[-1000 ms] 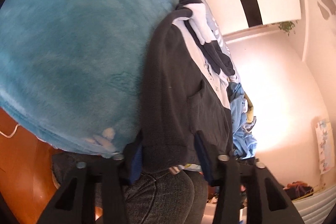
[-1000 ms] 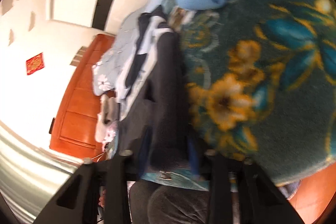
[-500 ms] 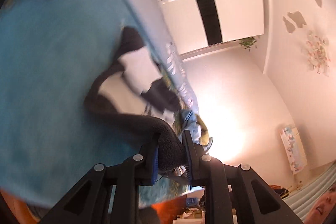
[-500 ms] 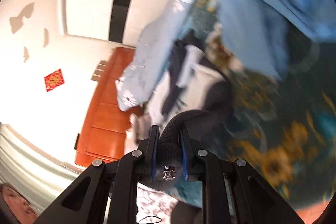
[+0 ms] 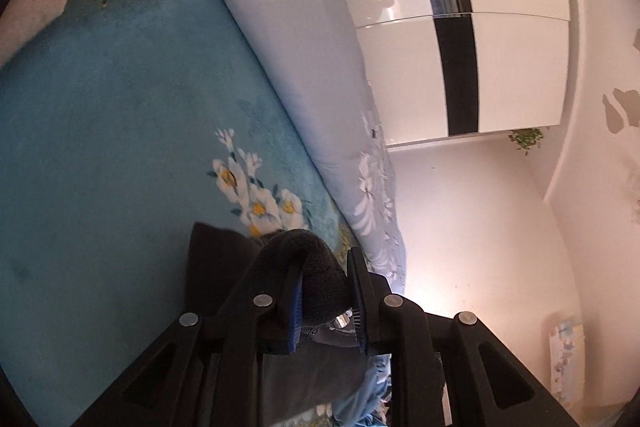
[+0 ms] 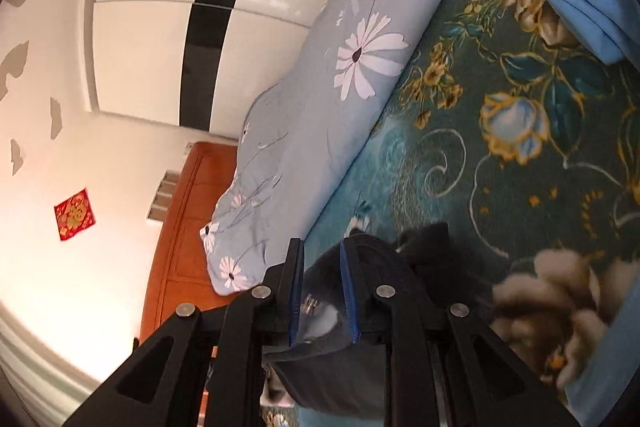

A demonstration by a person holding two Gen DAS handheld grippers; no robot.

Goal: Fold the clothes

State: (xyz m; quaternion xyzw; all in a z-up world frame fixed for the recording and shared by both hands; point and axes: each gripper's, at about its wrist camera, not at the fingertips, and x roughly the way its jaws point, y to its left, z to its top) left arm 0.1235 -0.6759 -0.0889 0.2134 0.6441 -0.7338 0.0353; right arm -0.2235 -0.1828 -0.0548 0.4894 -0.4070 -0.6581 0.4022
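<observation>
My left gripper (image 5: 326,297): pinching the dark garment (image 5: 316,267) edge.
My right gripper (image 6: 322,291): pinching it too.
Beyond garment: bare blanket (image 5: 120,147) up to rolled quilt (image 5: 304,47).

A black fleece garment (image 5: 320,279) is bunched into a thick fold, draped downward over the teal floral blanket (image 5: 120,147).

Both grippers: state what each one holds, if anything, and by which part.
Each grips the dark garment by a bunched fold of its edge: left gripper, right gripper. Which part of the garment cannot be told.
</observation>
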